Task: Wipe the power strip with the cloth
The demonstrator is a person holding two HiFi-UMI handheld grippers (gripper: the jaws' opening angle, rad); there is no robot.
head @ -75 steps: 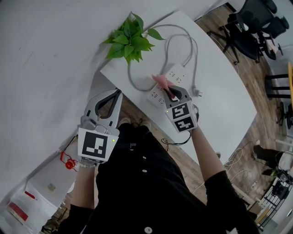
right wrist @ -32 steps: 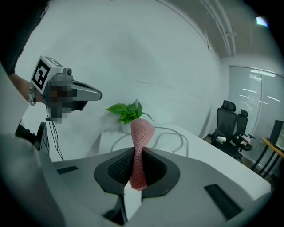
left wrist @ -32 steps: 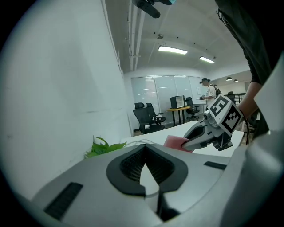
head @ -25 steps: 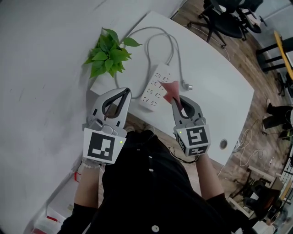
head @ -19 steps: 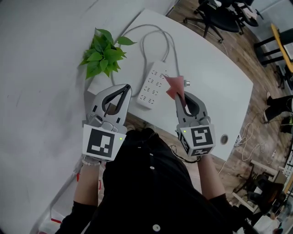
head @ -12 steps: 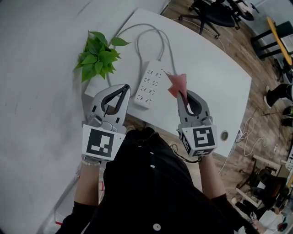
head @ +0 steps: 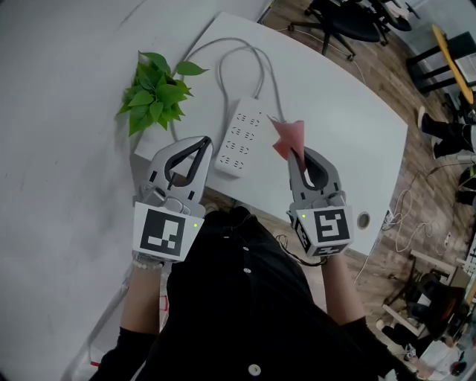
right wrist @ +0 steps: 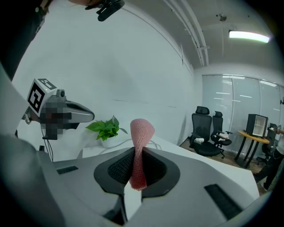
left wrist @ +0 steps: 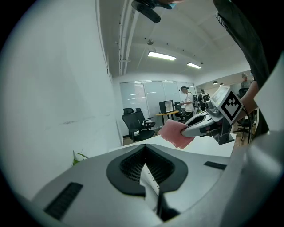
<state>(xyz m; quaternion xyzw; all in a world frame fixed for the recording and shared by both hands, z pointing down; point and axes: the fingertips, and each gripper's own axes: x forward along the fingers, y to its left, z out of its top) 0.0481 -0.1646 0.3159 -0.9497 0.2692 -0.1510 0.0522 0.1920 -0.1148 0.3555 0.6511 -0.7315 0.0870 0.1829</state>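
Observation:
A white power strip (head: 242,138) lies on the white table (head: 342,111), its cable (head: 249,56) looping away behind it. My right gripper (head: 297,153) is shut on a pink cloth (head: 288,136), held up just right of the strip's near half. In the right gripper view the cloth (right wrist: 140,144) stands upright, pinched between the jaws of the right gripper (right wrist: 135,156). My left gripper (head: 201,141) is shut and empty, hovering at the table's near edge, left of the strip. From the left gripper (left wrist: 145,153) view I see the cloth (left wrist: 175,133) in the right gripper.
A potted green plant (head: 155,93) stands at the table's left corner, beside the cable. A round cable hole (head: 363,219) sits near the table's right front edge. Black office chairs (head: 349,18) stand on the wooden floor beyond. A white wall (head: 59,111) runs along the left.
Three seconds ago the cloth was down on the power strip; my right gripper has since lifted it off and to the right. Over the last half second both grippers barely move.

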